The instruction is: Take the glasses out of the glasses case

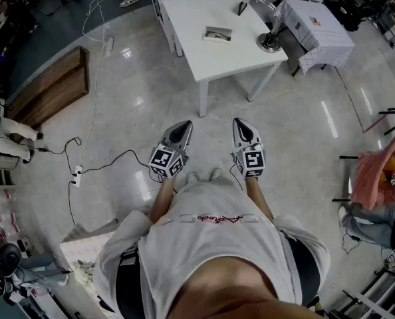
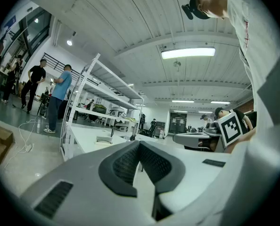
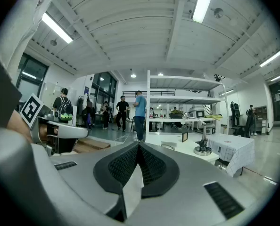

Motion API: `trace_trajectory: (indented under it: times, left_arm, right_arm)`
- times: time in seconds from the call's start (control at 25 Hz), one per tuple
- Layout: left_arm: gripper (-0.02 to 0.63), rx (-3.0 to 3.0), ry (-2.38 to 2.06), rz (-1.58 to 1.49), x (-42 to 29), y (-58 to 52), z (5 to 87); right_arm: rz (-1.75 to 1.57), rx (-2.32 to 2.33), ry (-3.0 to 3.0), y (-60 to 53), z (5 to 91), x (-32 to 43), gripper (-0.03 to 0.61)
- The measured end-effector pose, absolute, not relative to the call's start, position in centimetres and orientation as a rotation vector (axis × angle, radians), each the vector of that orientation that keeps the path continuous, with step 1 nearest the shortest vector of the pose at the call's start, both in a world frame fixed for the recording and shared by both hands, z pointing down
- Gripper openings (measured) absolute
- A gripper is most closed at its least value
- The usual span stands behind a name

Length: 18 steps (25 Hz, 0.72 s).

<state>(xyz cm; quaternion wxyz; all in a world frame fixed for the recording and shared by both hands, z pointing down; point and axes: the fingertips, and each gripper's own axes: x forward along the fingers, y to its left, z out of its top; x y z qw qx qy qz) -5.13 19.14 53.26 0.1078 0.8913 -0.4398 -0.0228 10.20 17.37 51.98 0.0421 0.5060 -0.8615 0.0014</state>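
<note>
Small, flat, rectangular case (image 1: 217, 34), pale and boxy, lying on the smooth white table (image 1: 232, 62), well apart from both grippers. Near it on the same top, a shiny lamp (image 1: 268, 25) with a round base. Held level and side by side over the glossy floor (image 1: 137, 92), close to the body: left gripper (image 1: 181, 127) and right gripper (image 1: 241, 125). Grey shells, dark ribbed pads (image 3: 122, 166). Both sets of jaws pressed together, with nothing between.
</note>
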Motion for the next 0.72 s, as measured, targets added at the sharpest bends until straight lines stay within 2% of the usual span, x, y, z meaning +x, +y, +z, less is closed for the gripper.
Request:
trace_trajectory:
  times: [0.72]
  left_arm:
    - [0.000,2.608,-1.289,-0.046,-1.6,19.2,54.0]
  right_arm:
    - [-0.014,1.505,-2.696,17.2,52.1,11.9,-0.003]
